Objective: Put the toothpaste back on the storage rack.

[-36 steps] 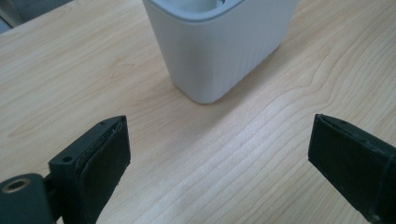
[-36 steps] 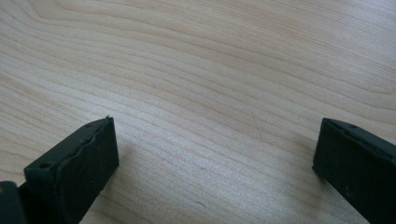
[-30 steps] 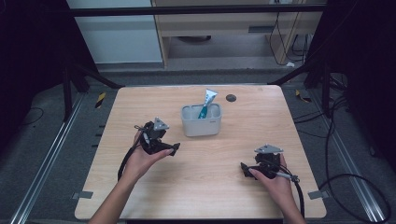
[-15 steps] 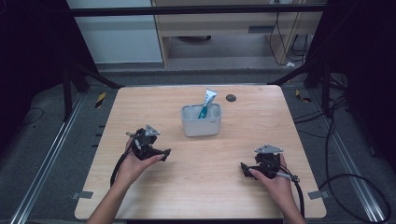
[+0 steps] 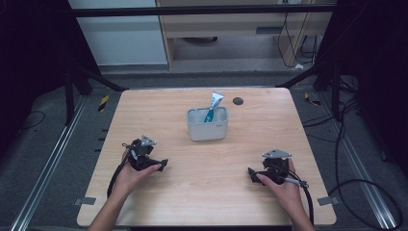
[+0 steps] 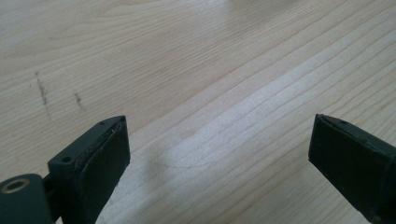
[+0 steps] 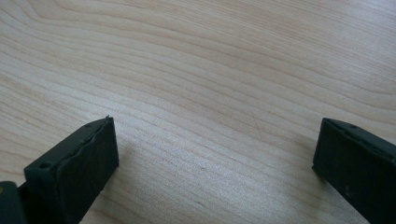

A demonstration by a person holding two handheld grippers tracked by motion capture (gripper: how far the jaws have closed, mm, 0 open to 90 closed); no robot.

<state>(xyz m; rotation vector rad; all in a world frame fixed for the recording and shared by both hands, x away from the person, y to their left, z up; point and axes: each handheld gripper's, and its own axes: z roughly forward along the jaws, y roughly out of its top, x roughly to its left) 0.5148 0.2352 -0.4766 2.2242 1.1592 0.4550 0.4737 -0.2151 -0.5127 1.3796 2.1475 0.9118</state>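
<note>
Tube (image 5: 213, 106) upright in bin (image 5: 207, 127) at counter (image 5: 202, 192) centre; left gripper (image 5: 161, 166) at 8 o'clock, right gripper (image 5: 251, 173) at 4 o'clock, both wide open and empty, suggesting placement complete.

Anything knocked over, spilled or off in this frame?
Nothing stands out. The grey container stands upright on the table with a tube leaning inside it. Both claws, left and right, are open over bare wood, holding nothing.
</note>
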